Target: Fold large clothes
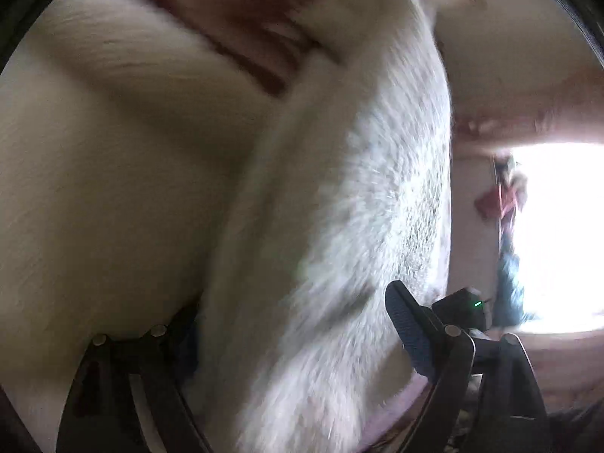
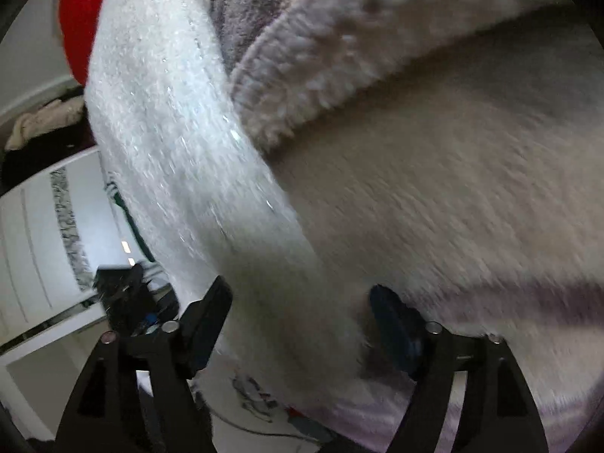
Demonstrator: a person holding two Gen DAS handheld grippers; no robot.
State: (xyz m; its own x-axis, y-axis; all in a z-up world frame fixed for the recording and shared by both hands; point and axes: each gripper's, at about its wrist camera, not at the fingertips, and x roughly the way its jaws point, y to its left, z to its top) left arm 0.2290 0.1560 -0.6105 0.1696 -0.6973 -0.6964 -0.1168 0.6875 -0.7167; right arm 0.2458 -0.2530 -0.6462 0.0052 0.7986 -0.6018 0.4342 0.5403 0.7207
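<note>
Left wrist view is mostly filled by the fluffy white garment (image 1: 339, 196), blurred, with a thick fold of it running down between the fingers of my left tool (image 1: 298, 324). That tool stands wide apart around the fold; one finger is half buried in the pile, so I cannot tell whether it bites the cloth at all. In the right wrist view my right tool (image 2: 298, 309) is likewise spread, a band of the same white fleece passing between its fingers, with a cream layer (image 2: 453, 188) bunched against it and a red cloth (image 2: 79, 19) behind. The garment hangs lifted in front of both tools, not lying flat on anything I can see.

To do this step well, I judge that I should close each tool on one thick edge, not a loose tuft, since the pile looks slippery and heavy. I should keep both tools level and pull the span taut before laying it over.
</note>
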